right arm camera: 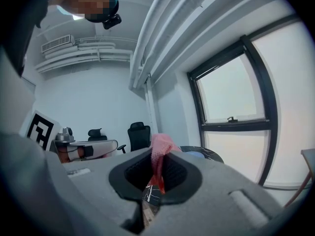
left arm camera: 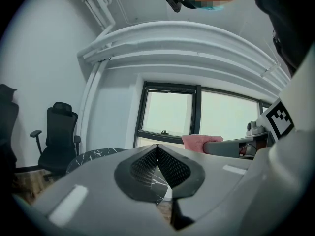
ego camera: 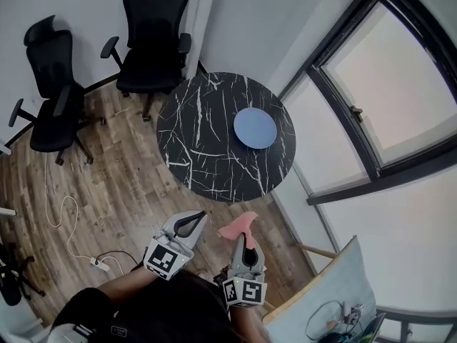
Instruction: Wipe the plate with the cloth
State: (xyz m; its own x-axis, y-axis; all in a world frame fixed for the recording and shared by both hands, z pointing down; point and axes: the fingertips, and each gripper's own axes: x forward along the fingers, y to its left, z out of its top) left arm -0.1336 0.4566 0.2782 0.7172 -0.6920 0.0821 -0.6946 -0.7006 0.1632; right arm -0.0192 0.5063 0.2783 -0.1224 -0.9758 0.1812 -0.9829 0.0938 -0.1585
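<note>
Standing on a wood floor [ego camera: 121, 184], a person faces a round black table [ego camera: 200, 141] veined in white, with a two-jaw gripper in each hand and both tools pointing roughly level toward it. The right gripper [right arm camera: 158, 157] is clamped on a pink cloth [right arm camera: 161, 149]. Its own view shows the fabric pinched between the dark ribbed pads, bunched up above them, with a short end hanging below. The left gripper [left arm camera: 157, 149] carries nothing. Its jaws are closed together, the pads meet at the tip, and only a sliver of the marbled tabletop shows through the small gap beneath them.

Seen from the head camera, the two tools sit side by side, close but apart, with the cloth poking out past the right one's tips. Both are short of the table's near edge, over bare floorboards. The blue plate [ego camera: 255, 128] lies flat on the right half of the table, on the side nearest the dark-framed window [ego camera: 385, 98]. It is well apart from both grippers and from the cloth.

Two black office chairs [ego camera: 152, 34] stand by the white wall beyond the table and to its left. A white cable [ego camera: 66, 224] trails in loops across the floor on the person's left
</note>
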